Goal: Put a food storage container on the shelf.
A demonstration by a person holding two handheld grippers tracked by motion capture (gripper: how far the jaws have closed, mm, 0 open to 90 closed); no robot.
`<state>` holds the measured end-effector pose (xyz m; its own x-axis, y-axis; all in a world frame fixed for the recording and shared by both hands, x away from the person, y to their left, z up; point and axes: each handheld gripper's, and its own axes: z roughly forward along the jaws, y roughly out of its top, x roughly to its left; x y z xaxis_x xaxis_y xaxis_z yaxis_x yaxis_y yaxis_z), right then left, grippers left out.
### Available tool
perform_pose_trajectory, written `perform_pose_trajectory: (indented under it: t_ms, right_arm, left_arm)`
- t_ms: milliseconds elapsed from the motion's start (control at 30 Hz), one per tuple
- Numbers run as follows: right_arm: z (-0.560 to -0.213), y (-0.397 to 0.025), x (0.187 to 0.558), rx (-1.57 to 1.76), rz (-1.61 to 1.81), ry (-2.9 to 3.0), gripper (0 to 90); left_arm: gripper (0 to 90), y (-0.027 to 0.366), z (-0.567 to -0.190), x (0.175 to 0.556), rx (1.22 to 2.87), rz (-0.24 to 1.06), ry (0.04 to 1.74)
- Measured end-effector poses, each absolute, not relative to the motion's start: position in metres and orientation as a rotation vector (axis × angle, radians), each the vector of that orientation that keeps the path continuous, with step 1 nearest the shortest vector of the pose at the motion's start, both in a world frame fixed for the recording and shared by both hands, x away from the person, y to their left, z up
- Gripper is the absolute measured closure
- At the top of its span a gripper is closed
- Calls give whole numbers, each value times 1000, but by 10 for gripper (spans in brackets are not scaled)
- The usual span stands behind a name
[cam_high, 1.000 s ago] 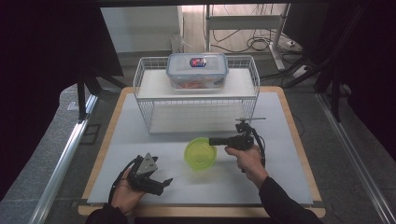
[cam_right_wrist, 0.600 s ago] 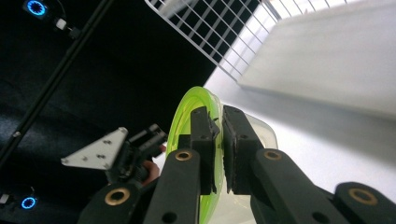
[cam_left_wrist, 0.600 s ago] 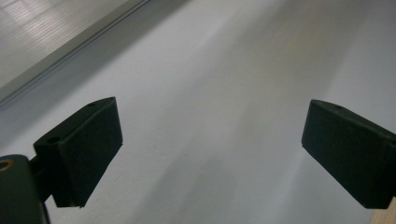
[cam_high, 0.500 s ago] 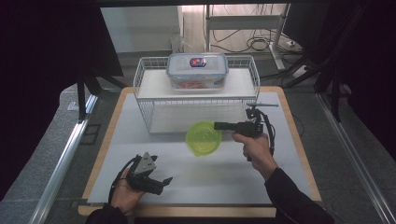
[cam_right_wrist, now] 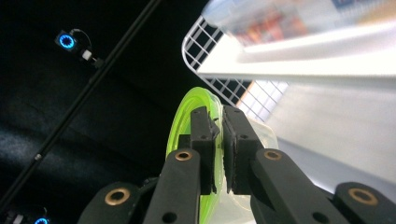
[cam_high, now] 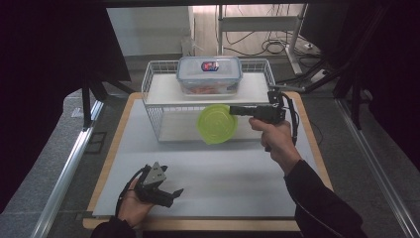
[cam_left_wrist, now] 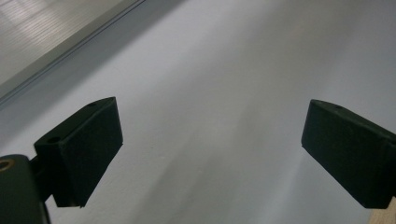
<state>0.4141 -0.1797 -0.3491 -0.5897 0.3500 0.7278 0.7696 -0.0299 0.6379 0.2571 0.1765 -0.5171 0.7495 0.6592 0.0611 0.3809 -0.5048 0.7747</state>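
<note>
The bowl [cam_high: 214,124] is lime green, translucent plastic with a round rim, tipped on its side and held in the air in front of the wire rack [cam_high: 158,119]. On the rack's top shelf, at 12 o'clock from the bowl, sits a clear lidded box [cam_high: 209,74]; its red and blue label is too small to read. The right gripper [cam_high: 233,110] pinches the bowl's rim at 3 o'clock, jaws nearly together. The left gripper [cam_high: 174,194] rests at 7 o'clock on the table [cam_high: 237,173], jaws spread wide, holding nothing.

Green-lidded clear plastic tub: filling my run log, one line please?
right gripper: shut on green-lidded clear plastic tub | tub: lifted before white wire rack | left gripper: open, idle
</note>
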Motion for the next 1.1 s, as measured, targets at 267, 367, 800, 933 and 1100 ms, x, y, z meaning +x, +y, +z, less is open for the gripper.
perform_pose_trajectory:
  t_ms: [267, 367, 800, 933, 1100]
  right_arm:
    - [-312, -179, 425, -1181, -1712, -1837, 842]
    - [-294, -178, 432, -1197, -1737, -1839, 842]
    - [-249, -175, 465, -1317, -1866, -1760, 842]
    - [-243, -170, 477, -1365, -1902, -1746, 841]
    - [-244, -156, 494, -1442, -1925, -1746, 840]
  left_arm:
    - [53, 176, -517, 257, 2155, 438, 776]
    - [53, 175, -517, 257, 2158, 437, 775]
    - [55, 175, -517, 257, 2157, 426, 765]
    - [55, 175, -517, 256, 2154, 423, 762]
    - [55, 176, -516, 256, 2145, 418, 760]
